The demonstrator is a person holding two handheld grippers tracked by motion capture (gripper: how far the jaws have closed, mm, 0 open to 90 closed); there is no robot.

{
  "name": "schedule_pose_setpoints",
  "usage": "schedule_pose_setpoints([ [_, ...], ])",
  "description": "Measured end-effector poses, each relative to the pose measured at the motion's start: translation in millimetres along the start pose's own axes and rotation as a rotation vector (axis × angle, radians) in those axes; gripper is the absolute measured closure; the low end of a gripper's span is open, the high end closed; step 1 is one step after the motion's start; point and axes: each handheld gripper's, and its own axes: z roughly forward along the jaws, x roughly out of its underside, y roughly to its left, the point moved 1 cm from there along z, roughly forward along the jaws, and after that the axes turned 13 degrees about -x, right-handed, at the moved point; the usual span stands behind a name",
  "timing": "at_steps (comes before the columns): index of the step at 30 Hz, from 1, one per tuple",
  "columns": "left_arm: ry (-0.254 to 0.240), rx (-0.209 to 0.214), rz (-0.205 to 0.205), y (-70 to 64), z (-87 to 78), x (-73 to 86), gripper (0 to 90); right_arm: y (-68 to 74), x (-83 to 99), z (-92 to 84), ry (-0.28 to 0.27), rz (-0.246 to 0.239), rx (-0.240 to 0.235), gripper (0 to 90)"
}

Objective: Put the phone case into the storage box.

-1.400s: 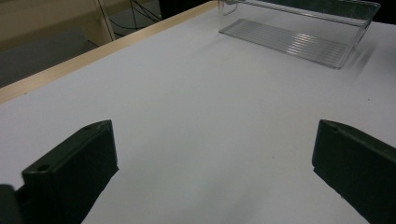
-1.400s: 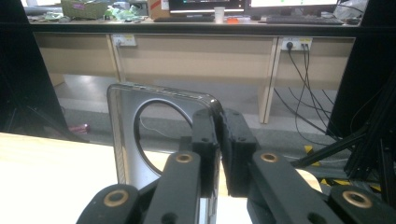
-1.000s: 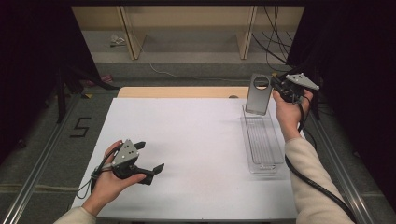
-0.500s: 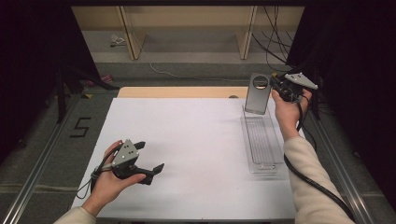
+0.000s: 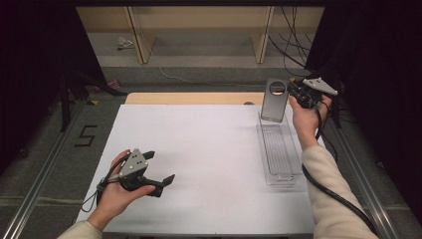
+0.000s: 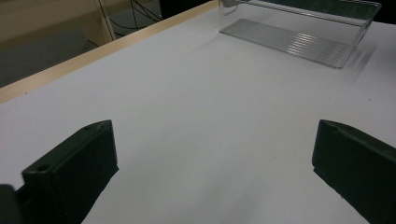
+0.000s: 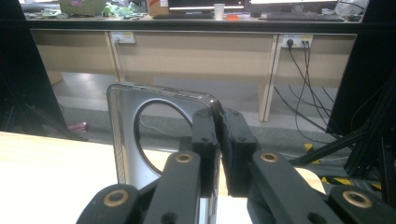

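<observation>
A grey metal plate with a round hole [image 5: 274,100] stands upright at the far end of a clear plastic tray [image 5: 278,149] on the right of the white table. My right gripper [image 5: 291,93] is shut on the plate's right edge; in the right gripper view the plate [image 7: 154,135] sits pinched between the two black jaws of the right gripper [image 7: 217,140]. My left gripper [image 5: 159,168] rests low over the table's near left, jaws wide open with nothing between them; in the left gripper view the left gripper [image 6: 210,158] looks toward the tray [image 6: 299,28].
The white table top [image 5: 199,149] has a wooden strip along its far edge [image 5: 189,98]. Black cables trail from both grippers. Beyond the table stand wooden desk legs and cabling [image 5: 298,45] on the floor. A "5" mark [image 5: 85,135] is on the floor at left.
</observation>
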Motion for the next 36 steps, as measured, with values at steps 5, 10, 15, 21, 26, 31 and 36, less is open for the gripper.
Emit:
schedule_pose_setpoints([
  [5, 0.001, 0.001, 0.002, -0.1, 0.3, 0.0, 0.0, -1.0, 0.6, 0.1, 0.003, 0.001, 0.001, 85.1],
  [10, 0.0, 0.0, 0.0, 0.0, 0.1, 0.1, 0.0, -1.8, 2.2, 1.0, 0.006, 0.001, 0.003, 85.1],
  [15, 0.0, 0.0, 0.001, 0.0, 0.2, 0.0, 0.0, -1.2, 3.7, 2.5, 0.014, -0.003, 0.001, 85.1],
  [21, 0.0, 0.0, 0.002, -0.1, 0.1, 0.0, 0.0, -1.4, 5.3, 3.3, 0.022, -0.002, 0.0, 85.1],
  [26, -0.001, 0.0, 0.003, -0.2, -0.1, -0.2, 0.0, -2.3, 6.2, 3.4, 0.025, 0.003, 0.001, 85.1],
  [31, -0.001, -0.001, 0.002, -0.1, -0.2, -0.2, 0.0, -2.7, 7.1, 3.8, 0.028, 0.004, 0.002, 85.1],
  [36, -0.001, -0.001, 0.001, 0.1, -0.3, -0.2, 0.0, -3.2, 7.7, 4.0, 0.03, 0.006, 0.002, 85.1],
])
